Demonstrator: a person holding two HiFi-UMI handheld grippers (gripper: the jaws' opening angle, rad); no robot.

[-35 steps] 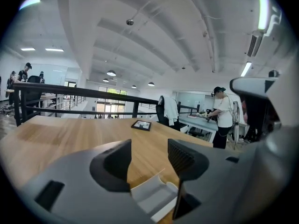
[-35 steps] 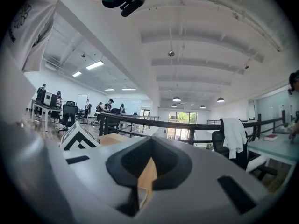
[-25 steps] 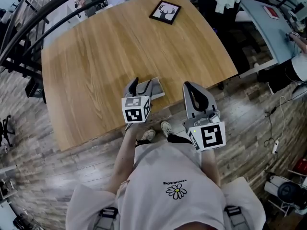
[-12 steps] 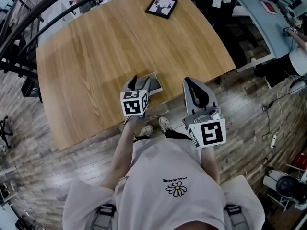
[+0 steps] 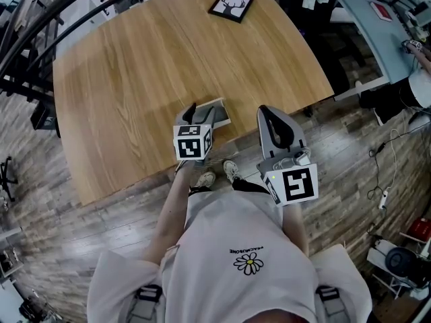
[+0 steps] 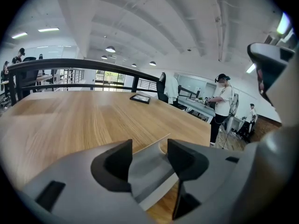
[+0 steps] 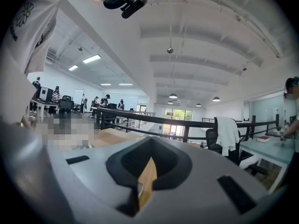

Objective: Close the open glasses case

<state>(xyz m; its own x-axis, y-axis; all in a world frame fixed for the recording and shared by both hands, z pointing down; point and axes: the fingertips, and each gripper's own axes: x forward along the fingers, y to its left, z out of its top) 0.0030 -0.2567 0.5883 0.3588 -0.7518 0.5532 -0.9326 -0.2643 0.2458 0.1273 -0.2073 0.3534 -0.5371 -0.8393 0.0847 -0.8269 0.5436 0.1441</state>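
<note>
1. Grey glasses case [image 5: 221, 116]: it lies on the wooden table [image 5: 135, 66] near the near edge, just beyond the left gripper [image 5: 201, 118]. In the left gripper view the case [image 6: 149, 171] fills the gap between the jaws, with a pale-edged panel, probably the lid, tilted up.
2. Left gripper [image 6: 149, 149]: its jaws stand well apart with one on each side of the case, and they clamp nothing. Whether either pad touches the shell cannot be told.
3. Right gripper [image 5: 273, 123]: it is held off the table's near edge, apart from the case. Its own view [image 7: 145, 171] shows the jaws drawn together and holding nothing, with only a sliver of wood visible through the slit.
4. Step in hand, as a judgement: this is the approach, with the left gripper lined up on the case and the closing not yet done.
5. Next move, as a judgement: the raised panel needs to be pressed down onto the base. This calls for a steady base and probably a firm final push to seat the closure.
6. Hidden or unclear:
   - The left gripper covers most of the case in the head view.
   - The hinge, the interior and any contents are unseen.
   - The right gripper view shows no case at all.
7. Also present: a framed picture [image 5: 231, 5] lies at the table's far side, well apart from the case.
</note>
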